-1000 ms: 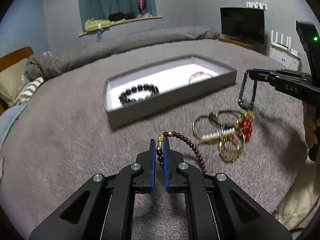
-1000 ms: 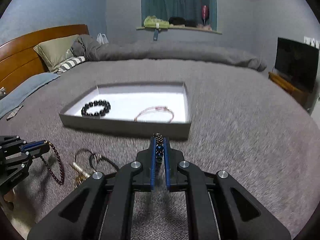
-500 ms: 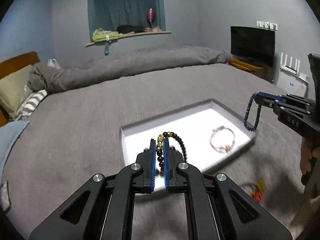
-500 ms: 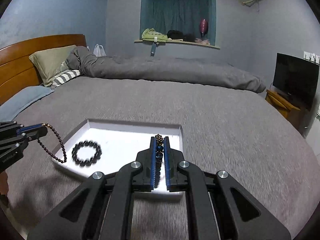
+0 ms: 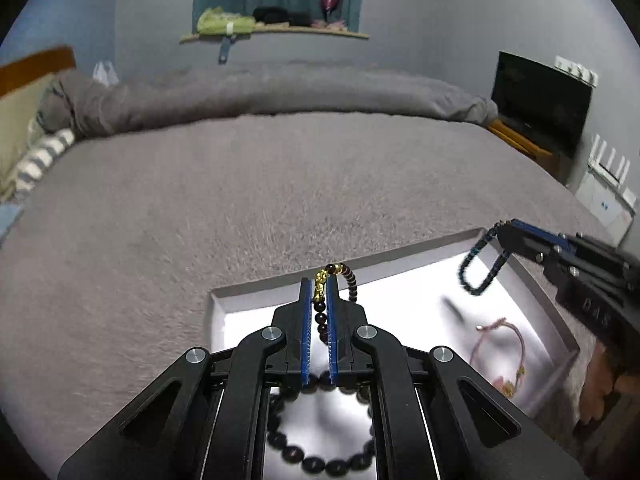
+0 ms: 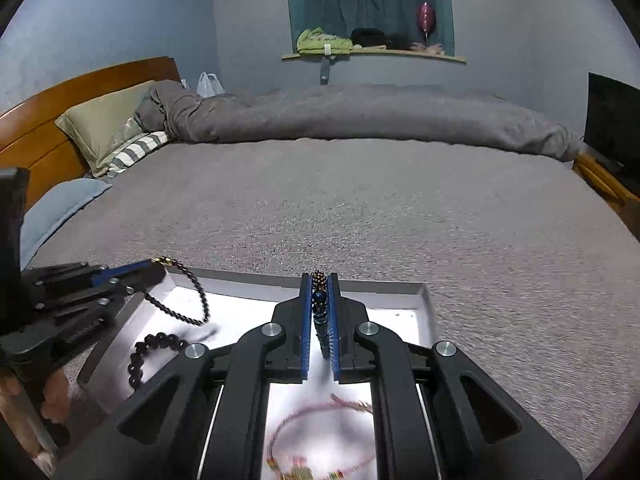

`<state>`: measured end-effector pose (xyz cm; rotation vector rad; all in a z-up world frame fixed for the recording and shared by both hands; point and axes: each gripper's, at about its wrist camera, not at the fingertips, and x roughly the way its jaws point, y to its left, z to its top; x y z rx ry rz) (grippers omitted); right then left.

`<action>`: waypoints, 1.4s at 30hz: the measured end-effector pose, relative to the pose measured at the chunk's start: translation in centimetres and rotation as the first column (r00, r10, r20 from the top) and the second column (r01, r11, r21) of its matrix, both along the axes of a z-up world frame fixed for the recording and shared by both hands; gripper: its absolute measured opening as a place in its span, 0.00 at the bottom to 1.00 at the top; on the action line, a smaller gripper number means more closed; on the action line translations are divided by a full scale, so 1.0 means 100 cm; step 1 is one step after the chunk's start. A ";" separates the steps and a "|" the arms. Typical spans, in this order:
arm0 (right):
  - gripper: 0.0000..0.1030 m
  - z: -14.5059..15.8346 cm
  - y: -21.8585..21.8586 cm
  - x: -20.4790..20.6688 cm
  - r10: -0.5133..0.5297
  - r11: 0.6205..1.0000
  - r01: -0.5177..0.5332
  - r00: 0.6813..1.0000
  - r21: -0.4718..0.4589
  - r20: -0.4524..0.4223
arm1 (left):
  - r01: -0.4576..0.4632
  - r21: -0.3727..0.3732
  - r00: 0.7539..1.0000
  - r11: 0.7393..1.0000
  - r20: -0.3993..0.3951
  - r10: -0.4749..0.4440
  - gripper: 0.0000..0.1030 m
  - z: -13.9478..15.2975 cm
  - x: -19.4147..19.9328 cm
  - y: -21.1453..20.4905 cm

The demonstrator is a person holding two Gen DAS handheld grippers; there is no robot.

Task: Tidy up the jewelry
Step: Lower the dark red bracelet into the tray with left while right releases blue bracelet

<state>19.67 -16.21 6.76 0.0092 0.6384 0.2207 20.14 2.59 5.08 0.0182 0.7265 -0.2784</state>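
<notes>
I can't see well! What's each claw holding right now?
Left claw: closed on the dark red bead bracelet.
Right claw: closed on the blue bead bracelet.

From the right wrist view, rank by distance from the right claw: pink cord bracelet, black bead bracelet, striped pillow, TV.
1. pink cord bracelet, in the tray under the right claw.
2. black bead bracelet, tray's left side.
3. striped pillow, far left.
4. TV, far right; too close to call against the pillow.

The right tool (image 6: pixel 320 280) pinches a blue beaded bracelet (image 6: pixel 321 320) above the white tray (image 6: pixel 424 312).
</notes>
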 end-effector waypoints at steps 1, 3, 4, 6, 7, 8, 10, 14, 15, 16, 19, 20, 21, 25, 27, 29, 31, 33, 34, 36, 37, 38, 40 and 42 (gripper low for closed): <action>0.07 -0.004 0.003 0.003 0.004 1.000 -0.004 1.000 -0.003 -0.013 | -0.005 -0.008 1.000 1.000 -0.015 0.005 0.07 -0.004 0.004 0.000; 0.07 -0.011 0.004 0.011 -0.006 1.000 0.005 0.999 -0.023 -0.041 | -0.028 0.009 0.999 1.000 -0.039 0.028 0.07 -0.013 0.010 0.001; 0.07 -0.016 0.005 0.013 -0.017 0.999 0.015 0.998 -0.041 -0.056 | -0.036 0.030 0.998 0.999 -0.045 0.037 0.07 -0.017 0.012 -0.001; 0.07 -0.022 0.001 0.015 -0.048 0.997 0.042 0.995 -0.070 -0.086 | -0.041 0.055 0.997 0.998 -0.059 0.044 0.07 -0.024 0.013 -0.002; 0.07 -0.025 -0.002 0.017 -0.066 0.995 0.058 0.993 -0.077 -0.101 | -0.039 0.060 0.997 0.997 -0.068 0.043 0.07 -0.026 0.013 -0.001; 0.07 -0.027 -0.005 0.018 -0.081 0.994 0.071 0.990 -0.085 -0.117 | -0.042 0.070 0.995 0.997 -0.083 0.048 0.07 -0.029 0.014 0.000; 0.07 -0.031 -0.011 0.021 -0.113 0.990 0.099 0.982 -0.098 -0.148 | -0.054 0.091 0.994 0.994 -0.089 0.062 0.07 -0.030 0.016 0.002; 0.07 -0.036 -0.018 0.023 -0.140 0.989 0.126 0.972 -0.084 -0.187 | -0.050 0.104 0.990 0.993 -0.127 0.063 0.07 -0.036 0.020 0.001; 0.07 -0.037 -0.018 0.024 -0.140 0.989 0.126 0.971 -0.080 -0.192 | -0.051 0.110 0.989 0.993 -0.133 0.065 0.07 -0.038 0.022 0.001; 0.07 -0.037 -0.017 0.023 -0.139 0.989 0.126 0.971 -0.080 -0.194 | -0.053 0.116 0.988 0.992 -0.136 0.069 0.07 -0.040 0.022 0.002; 0.07 -0.037 -0.015 0.023 -0.140 0.988 0.125 0.971 -0.087 -0.194 | -0.050 0.118 0.988 0.992 -0.140 0.067 0.07 -0.041 0.022 0.001; 0.07 -0.037 -0.014 0.025 -0.140 0.988 0.125 0.971 -0.089 -0.195 | -0.049 0.114 0.988 0.992 -0.140 0.065 0.13 -0.040 0.022 0.002; 0.07 -0.037 -0.014 0.025 -0.140 0.988 0.125 0.971 -0.085 -0.194 | -0.048 0.109 0.988 0.993 -0.140 0.063 0.26 -0.040 0.022 0.002; 0.09 -0.034 -0.017 0.023 -0.144 0.989 0.134 0.971 -0.062 -0.192 | -0.050 0.108 0.993 0.993 -0.104 0.062 0.34 -0.036 0.018 0.003; 0.18 -0.033 -0.017 0.023 -0.147 0.989 0.138 0.971 -0.057 -0.189 | -0.050 0.110 0.994 0.993 -0.087 0.060 0.40 -0.034 0.015 0.002; 0.37 -0.031 -0.019 0.021 -0.150 0.989 0.144 0.972 -0.043 -0.180 | -0.051 0.108 0.996 0.993 -0.072 0.059 0.48 -0.033 0.013 0.003; 0.44 -0.027 -0.020 0.017 -0.154 0.988 0.150 0.975 -0.038 -0.160 | -0.053 0.109 0.997 0.993 -0.053 0.059 0.51 -0.030 0.010 0.003; 0.46 -0.023 -0.022 0.014 -0.158 0.987 0.155 0.977 -0.032 -0.143 | -0.057 0.108 0.998 0.993 -0.029 0.061 0.56 -0.027 0.007 0.003; 0.51 -0.021 -0.023 0.013 -0.160 0.987 0.158 0.977 -0.026 -0.138 | -0.059 0.106 0.998 0.993 -0.018 0.061 0.57 -0.025 0.005 0.003; 0.57 -0.019 -0.025 0.010 -0.167 0.986 0.165 0.978 -0.022 -0.124 | -0.059 0.102 0.998 0.993 0.007 0.058 0.61 -0.020 0.000 0.003; 0.59 -0.018 -0.025 0.009 -0.170 0.985 0.168 0.978 -0.024 -0.117 | -0.058 0.099 0.998 0.993 0.016 0.056 0.63 -0.017 -0.002 0.003; 0.61 -0.016 -0.025 0.007 -0.173 0.985 0.171 0.979 -0.026 -0.110 | -0.059 0.099 0.998 0.993 0.022 0.057 0.69 -0.016 -0.004 0.002; 0.72 -0.013 -0.026 0.003 -0.177 0.984 0.176 0.980 -0.022 -0.095 | -0.069 0.101 0.997 0.993 0.047 0.064 0.75 -0.011 -0.010 0.001; 0.78 -0.010 -0.028 -0.002 -0.182 0.983 0.181 0.980 -0.023 -0.079 | -0.072 0.104 0.996 0.992 0.067 0.065 0.77 -0.008 -0.016 0.000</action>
